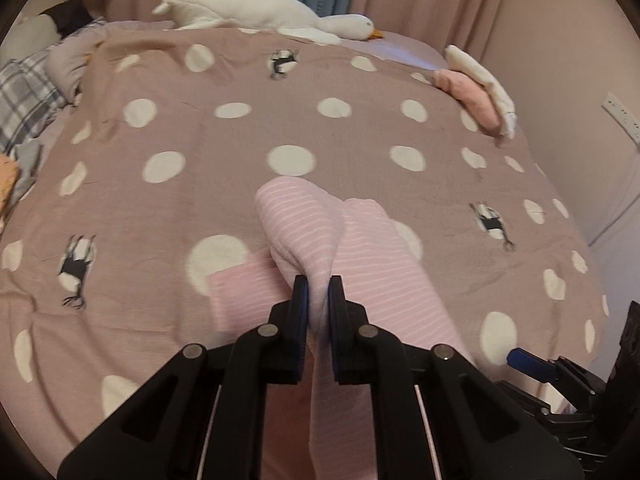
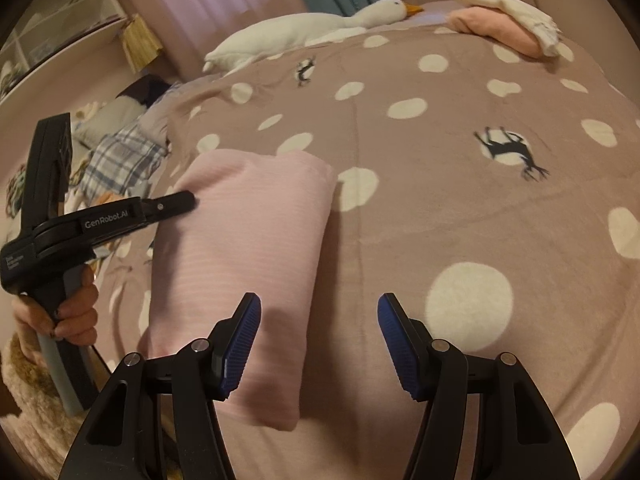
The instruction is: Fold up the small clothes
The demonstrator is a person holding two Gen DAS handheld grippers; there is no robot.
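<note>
A pale pink striped garment [image 2: 248, 248] lies partly folded on the mauve polka-dot bedspread [image 2: 440, 184]. My left gripper [image 1: 319, 286] is shut on a bunched fold of this garment [image 1: 304, 224] and holds it lifted over the rest of the cloth. In the right wrist view the left gripper [image 2: 188, 202] reaches in from the left over the garment's far end. My right gripper [image 2: 319, 308] is open and empty, just above the garment's near right edge.
A white plush goose [image 1: 256, 10] lies along the far edge of the bed. A stack of folded clothes, pink under cream [image 2: 504, 20], sits at the far right corner. Plaid and grey clothes [image 1: 24, 100] are piled at the left edge. A wall with a socket [image 1: 622, 116] is on the right.
</note>
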